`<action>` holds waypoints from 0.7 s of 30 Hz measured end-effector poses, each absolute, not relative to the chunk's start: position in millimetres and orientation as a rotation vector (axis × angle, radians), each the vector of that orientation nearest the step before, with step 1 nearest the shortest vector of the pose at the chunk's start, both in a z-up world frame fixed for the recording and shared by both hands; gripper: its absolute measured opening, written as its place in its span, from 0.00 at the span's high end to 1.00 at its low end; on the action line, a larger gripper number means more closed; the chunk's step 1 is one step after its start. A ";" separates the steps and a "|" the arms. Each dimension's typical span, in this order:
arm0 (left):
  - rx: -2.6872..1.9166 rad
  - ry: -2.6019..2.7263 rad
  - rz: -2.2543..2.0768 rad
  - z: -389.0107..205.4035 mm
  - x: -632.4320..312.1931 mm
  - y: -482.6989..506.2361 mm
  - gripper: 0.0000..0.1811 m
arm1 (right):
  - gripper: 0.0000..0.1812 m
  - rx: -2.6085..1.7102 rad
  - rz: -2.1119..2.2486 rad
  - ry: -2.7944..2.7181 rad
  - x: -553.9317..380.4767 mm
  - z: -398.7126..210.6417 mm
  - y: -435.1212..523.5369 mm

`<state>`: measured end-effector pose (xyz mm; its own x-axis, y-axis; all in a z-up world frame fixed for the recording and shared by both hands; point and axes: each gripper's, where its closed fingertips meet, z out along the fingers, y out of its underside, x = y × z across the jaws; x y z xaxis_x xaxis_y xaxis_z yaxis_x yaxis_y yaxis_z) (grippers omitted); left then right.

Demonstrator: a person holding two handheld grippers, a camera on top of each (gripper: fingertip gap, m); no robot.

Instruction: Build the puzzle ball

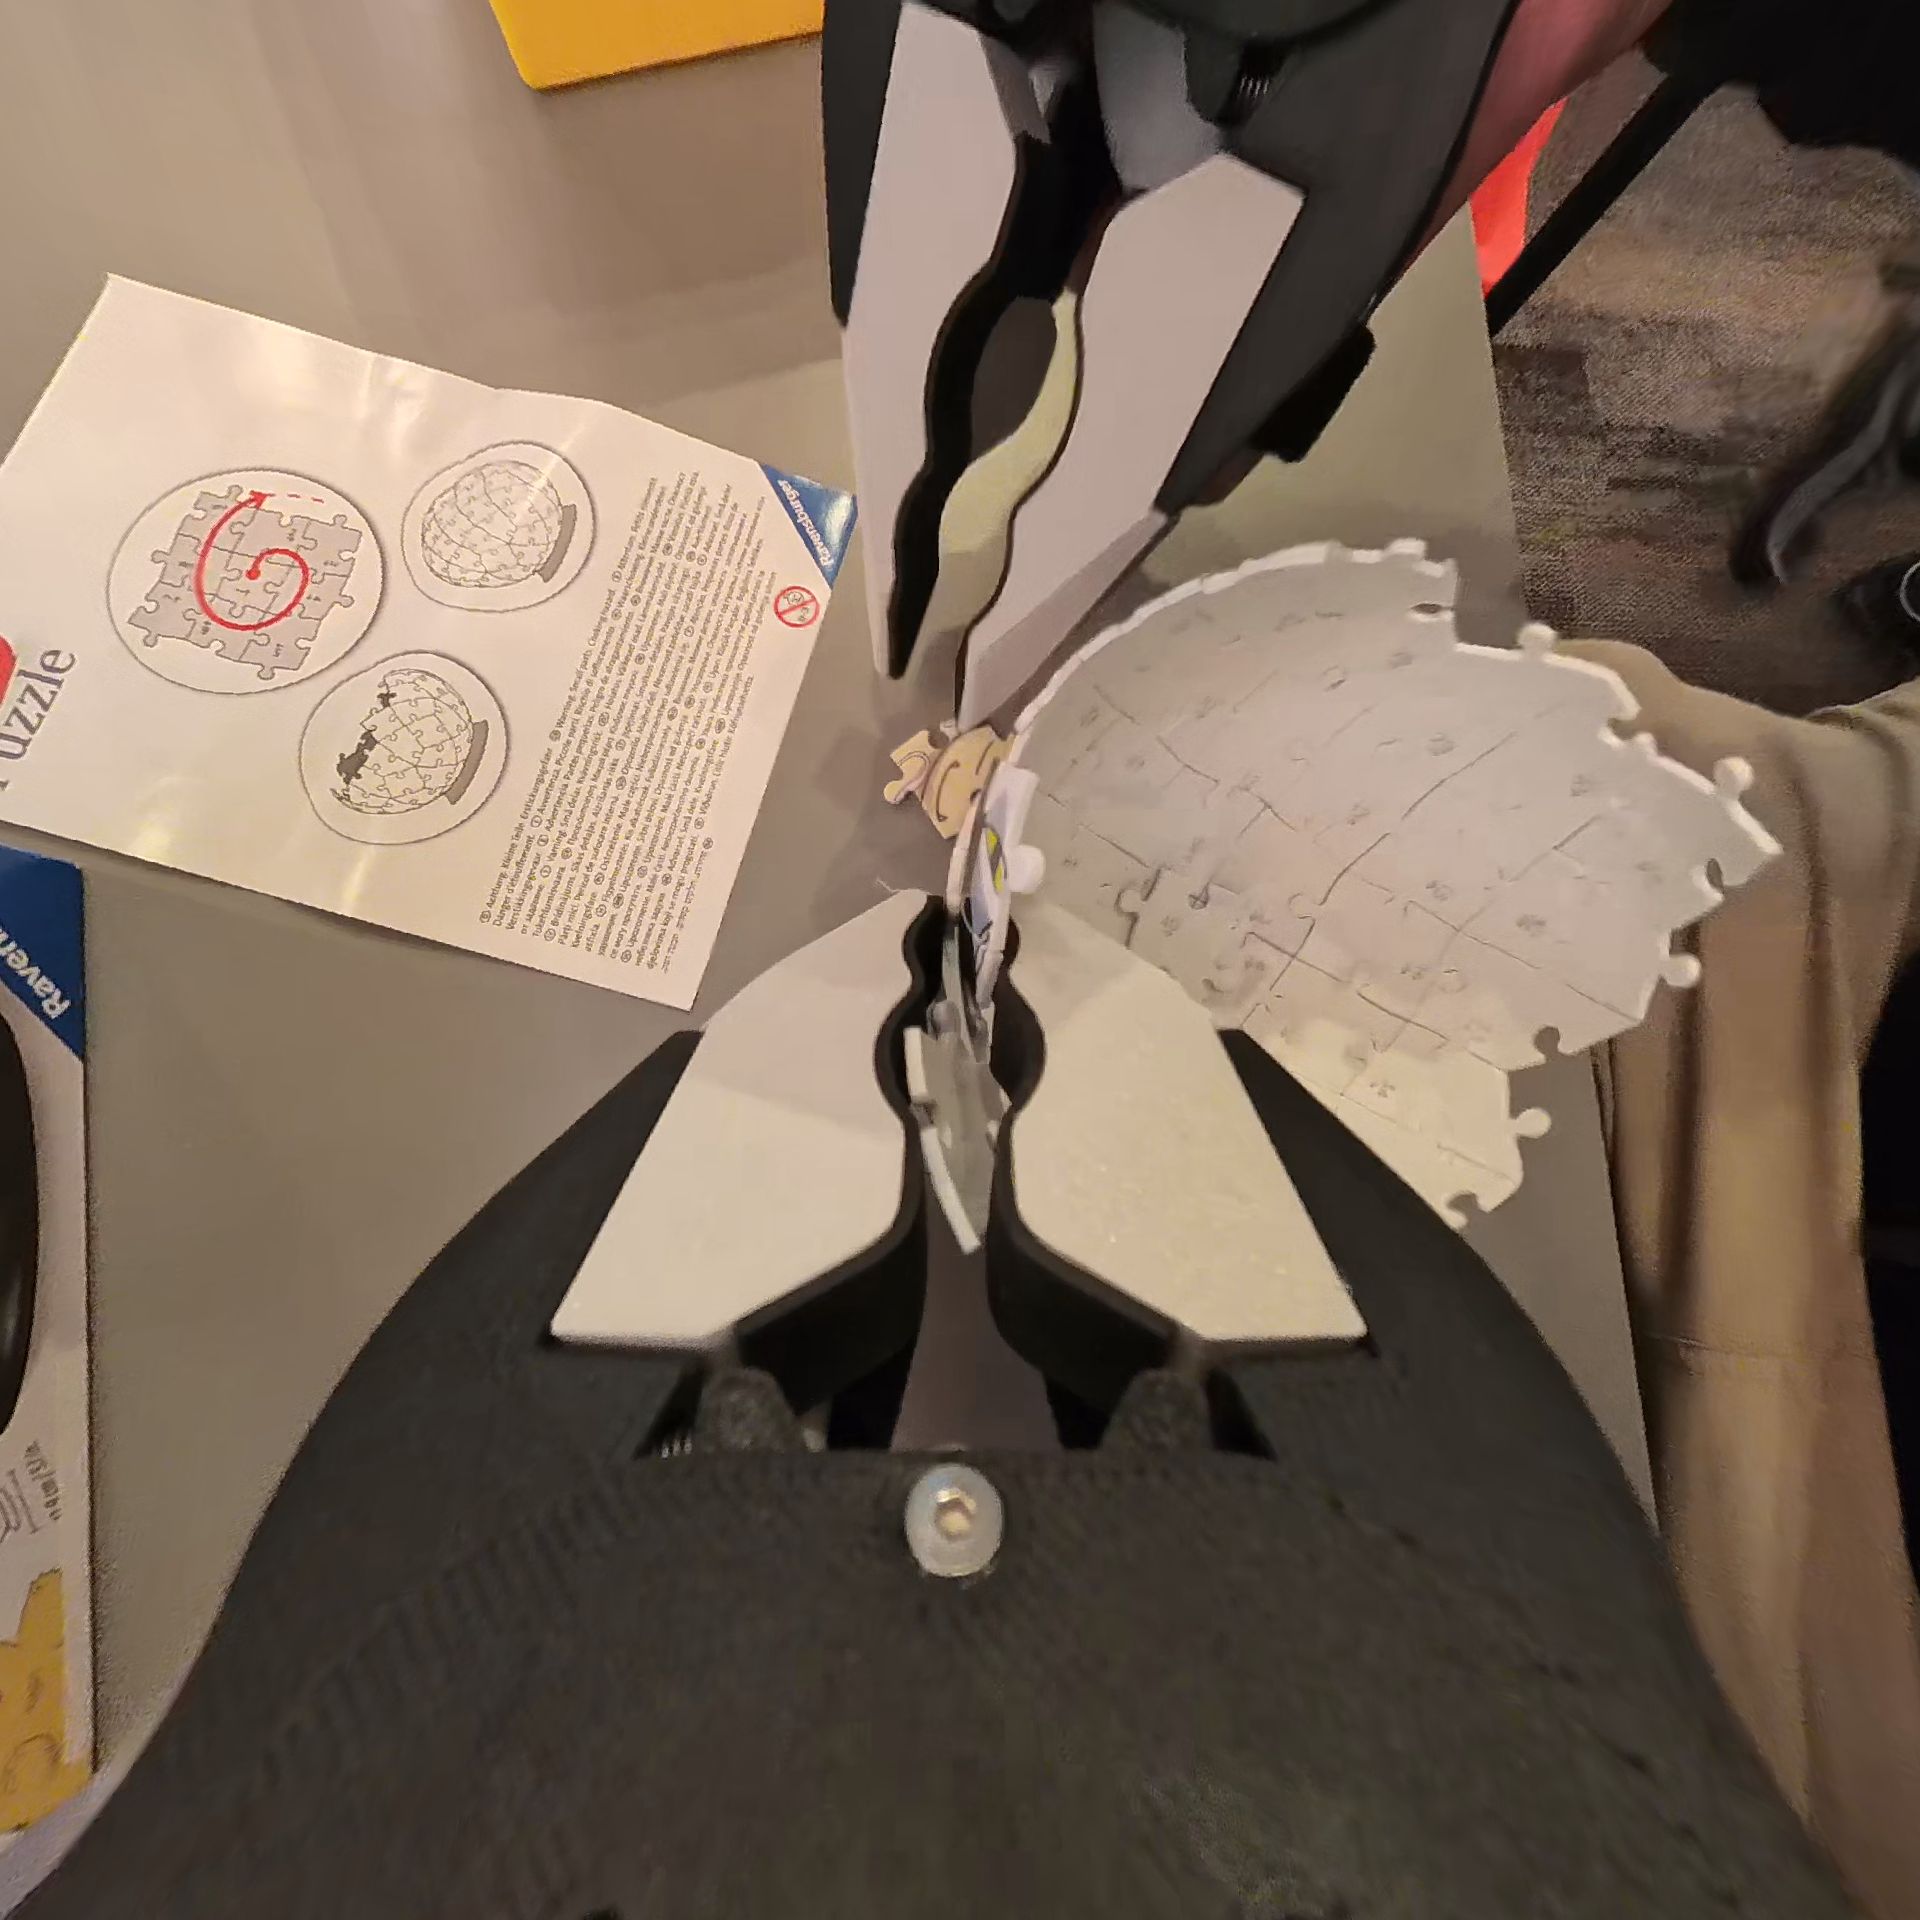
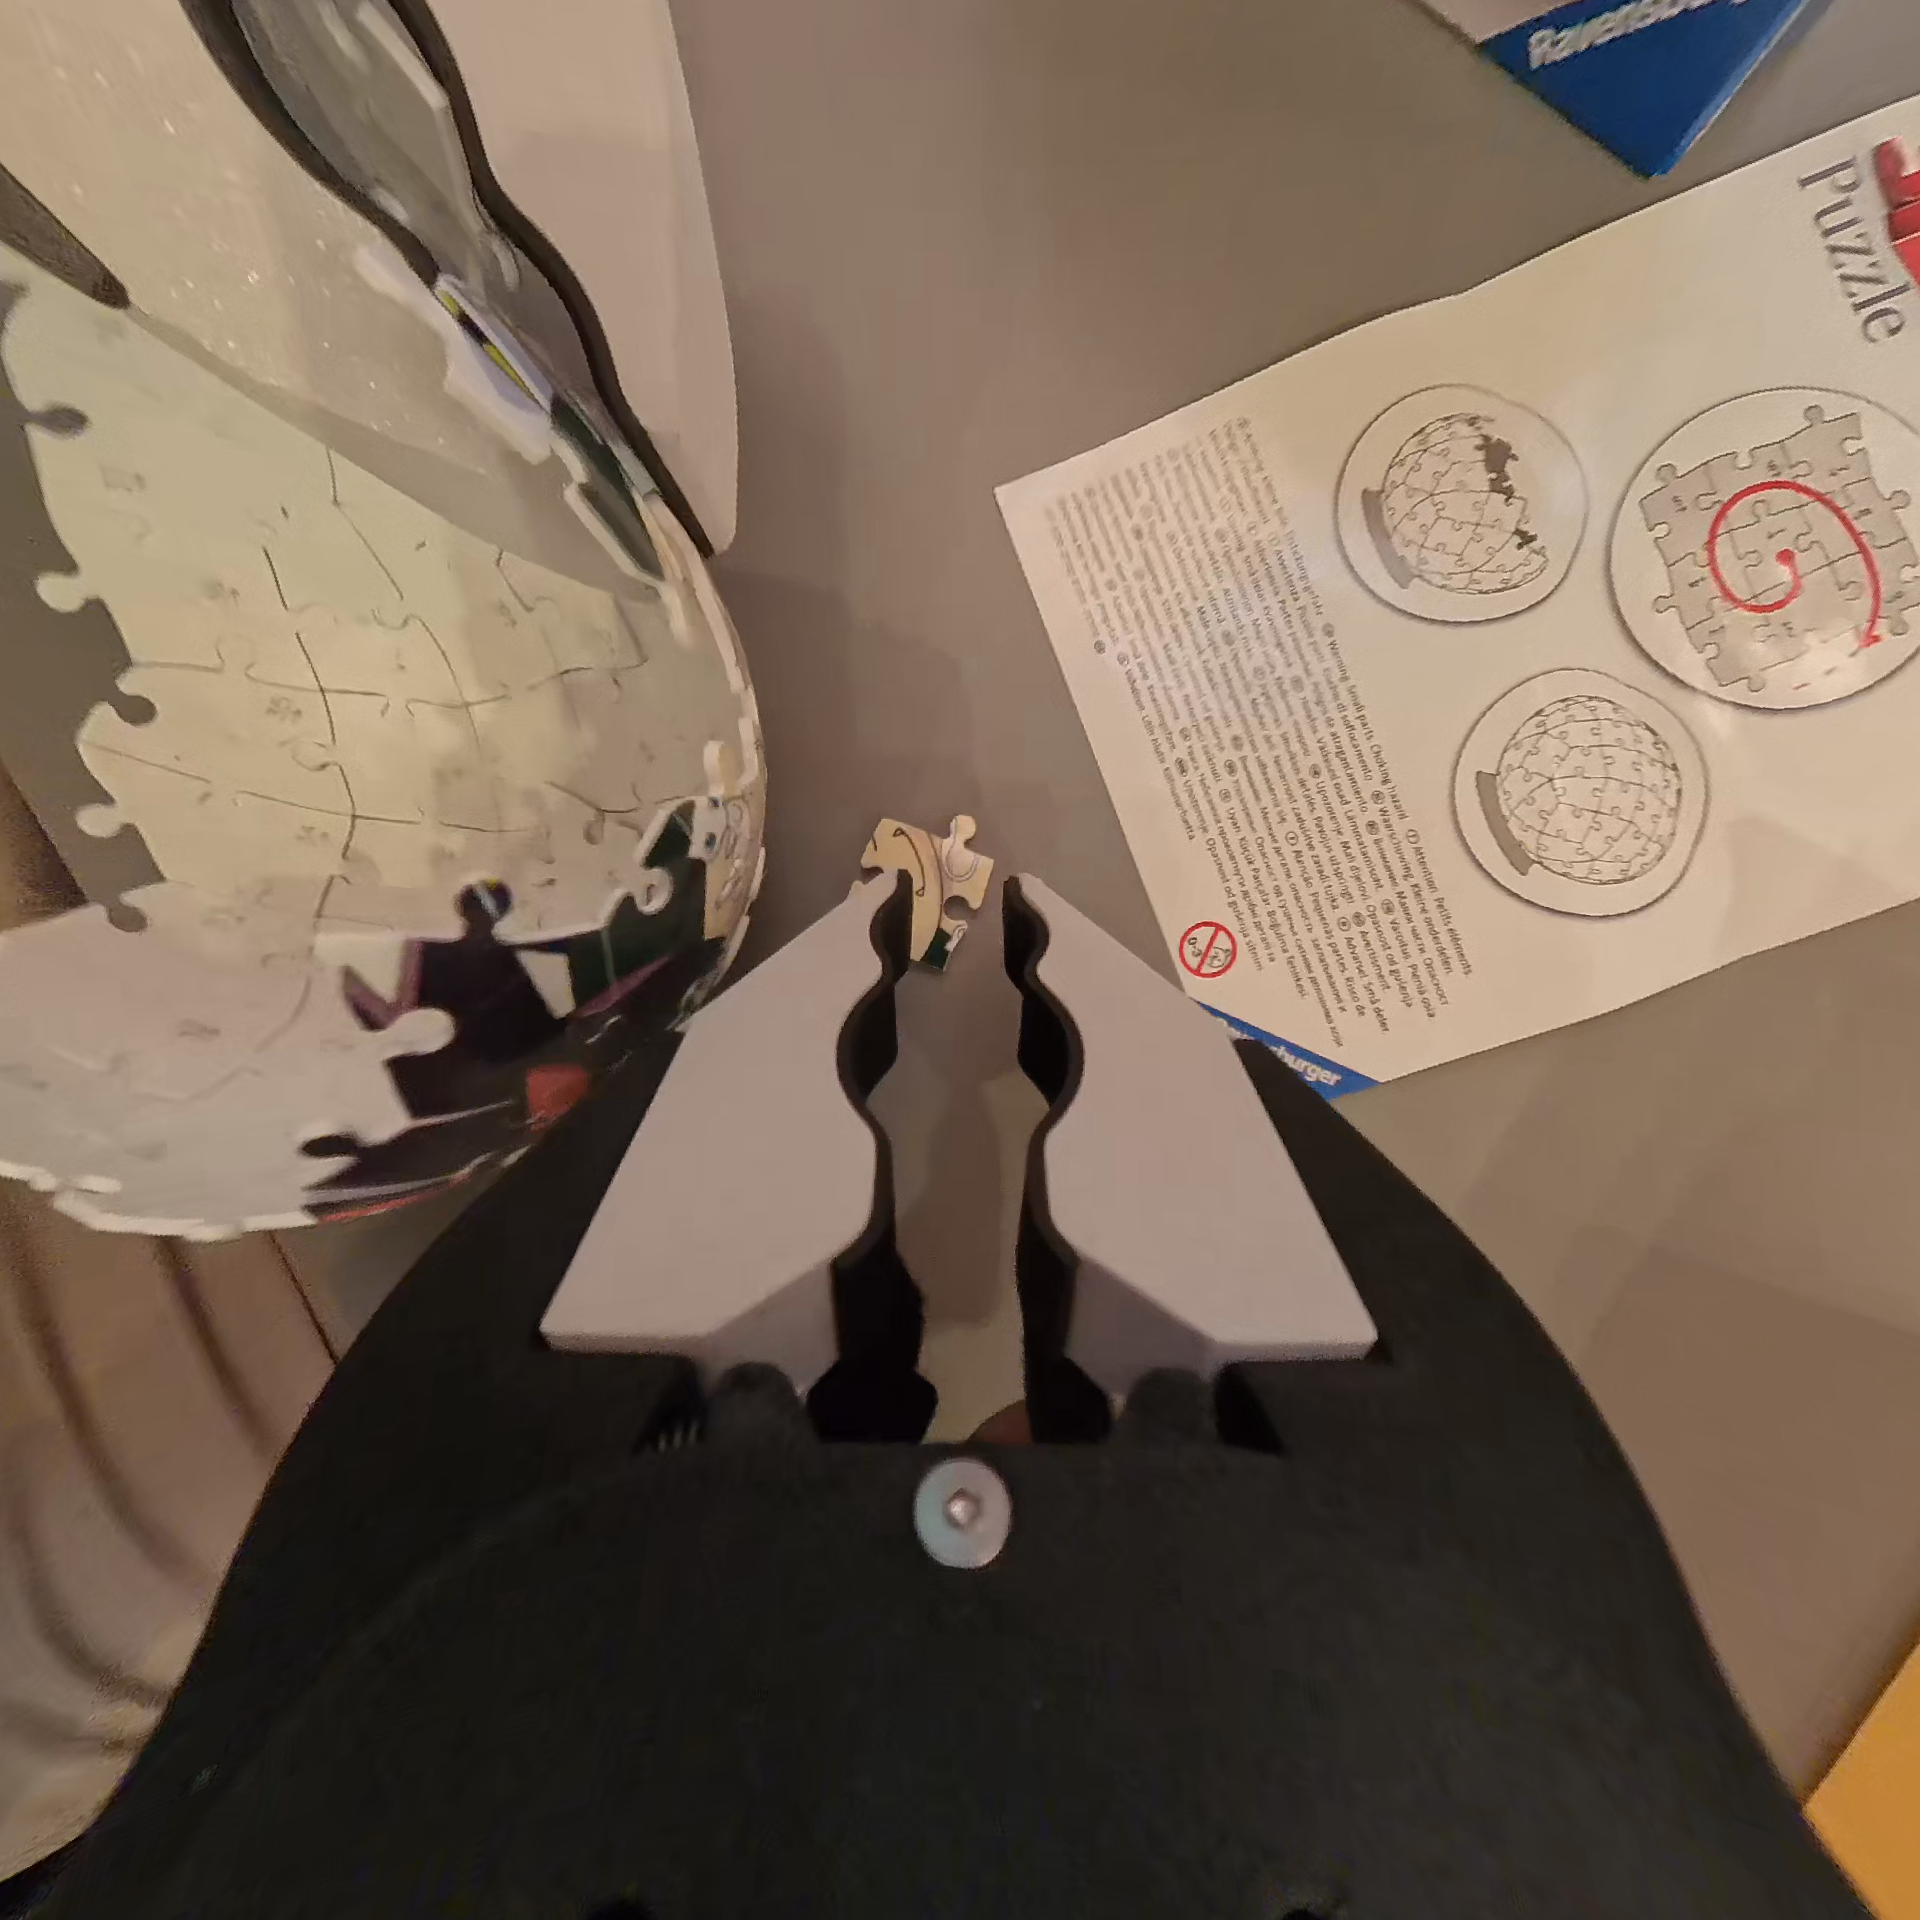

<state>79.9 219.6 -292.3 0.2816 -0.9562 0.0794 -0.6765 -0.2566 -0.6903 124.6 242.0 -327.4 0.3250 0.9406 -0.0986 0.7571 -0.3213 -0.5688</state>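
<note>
Left gripper (image 1: 951,935) clamped on rim of half-built puzzle ball shell (image 1: 1351,831), held just off grey table (image 1: 312,1143). Right gripper (image 2: 951,894) parted, straddling loose piece (image 2: 928,883) lying on table, not pinched yet. Roughly half of ball done, lots left imo. Instruction sheet (image 2: 1507,644) off to right.

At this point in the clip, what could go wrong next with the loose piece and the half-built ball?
1. The right tongs are open around the loose puzzle piece, which lies flat on the grey table; closing may push it away instead of lifting it.
2. The left tongs pinch only the rim of the partly built puzzle ball shell; the joined pieces could flex or pop apart.
3. The right tongs work close beside the shell and might knock it.
</note>
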 end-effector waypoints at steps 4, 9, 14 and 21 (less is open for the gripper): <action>-2.014 1.450 -0.672 -292.7 77.6 220.3 0.97 | 0.91 -2.076 0.658 -1.413 118.8 -295.7 253.7; -2.008 1.444 -0.675 -293.5 77.7 221.4 0.97 | 0.90 -1.872 0.818 -1.442 89.9 -248.6 248.1; -2.008 1.440 -0.673 -294.5 76.9 221.8 0.96 | 0.93 -1.865 0.776 -1.664 70.5 -266.7 233.9; -2.014 1.426 -0.678 -296.0 73.8 223.0 0.97 | 0.98 -1.838 0.808 -1.679 67.3 -263.4 233.0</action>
<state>73.8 223.0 -296.0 0.3015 -0.9504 0.0762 -0.6587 -0.2654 -0.7041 67.3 233.0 -263.4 0.0541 0.9950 -0.0835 0.6861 -0.0978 -0.7209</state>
